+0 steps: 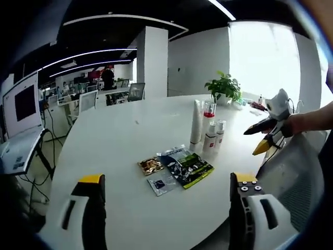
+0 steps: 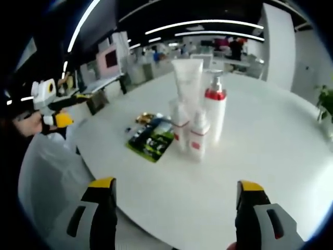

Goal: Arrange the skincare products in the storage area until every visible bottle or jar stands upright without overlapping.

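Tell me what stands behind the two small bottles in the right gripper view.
Behind the two small bottles stand a tall white tube and a pump bottle with a red collar. The small bottles cover the tube's base, so its footing cannot be seen.

Potted plant (image 1: 223, 87) and flat packets (image 1: 186, 165) on white table (image 1: 119, 140).

Four white skincare containers stand upright, clustered together near the table (image 2: 270, 156) edge: tall tube (image 2: 187, 83), red-collared pump bottle (image 2: 215, 112), two small red-banded bottles (image 2: 198, 136).
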{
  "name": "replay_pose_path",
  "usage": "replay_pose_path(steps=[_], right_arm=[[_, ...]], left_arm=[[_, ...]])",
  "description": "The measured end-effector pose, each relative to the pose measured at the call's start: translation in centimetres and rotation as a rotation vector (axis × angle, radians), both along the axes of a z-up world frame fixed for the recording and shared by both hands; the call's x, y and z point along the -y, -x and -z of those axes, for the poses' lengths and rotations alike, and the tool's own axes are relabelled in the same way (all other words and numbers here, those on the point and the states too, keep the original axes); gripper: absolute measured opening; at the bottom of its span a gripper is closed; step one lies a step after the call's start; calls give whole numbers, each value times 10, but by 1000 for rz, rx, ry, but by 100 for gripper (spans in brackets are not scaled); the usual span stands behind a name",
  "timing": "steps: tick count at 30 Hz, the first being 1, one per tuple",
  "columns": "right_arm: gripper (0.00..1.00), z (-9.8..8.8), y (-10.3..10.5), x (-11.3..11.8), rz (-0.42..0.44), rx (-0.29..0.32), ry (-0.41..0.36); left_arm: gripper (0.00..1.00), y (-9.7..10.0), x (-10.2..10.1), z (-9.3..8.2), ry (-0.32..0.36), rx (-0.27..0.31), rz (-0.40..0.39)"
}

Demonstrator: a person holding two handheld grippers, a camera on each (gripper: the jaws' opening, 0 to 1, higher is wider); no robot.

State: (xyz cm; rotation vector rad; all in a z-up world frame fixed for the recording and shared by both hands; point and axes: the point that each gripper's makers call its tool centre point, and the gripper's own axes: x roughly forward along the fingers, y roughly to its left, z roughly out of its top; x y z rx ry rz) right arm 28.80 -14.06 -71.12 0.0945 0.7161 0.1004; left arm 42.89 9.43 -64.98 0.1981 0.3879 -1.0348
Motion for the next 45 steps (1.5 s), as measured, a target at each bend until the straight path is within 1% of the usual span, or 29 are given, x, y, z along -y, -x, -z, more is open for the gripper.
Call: replay_pose_path(steps=[4, 12, 35, 45], right_arm=[[99, 1, 0, 0, -3, -5, 4], [99, 1, 0, 0, 0, -8, 7], [99, 4, 1, -1, -13, -22, 27], [99, 3, 1, -1, -11, -19, 21]], left_arm=[[94, 1, 0, 2, -8, -6, 6], [94, 0, -1, 2, -2, -18, -3], [93, 4, -1, 4, -23, -9, 9], [92, 7, 0, 4, -35, -9, 10]])
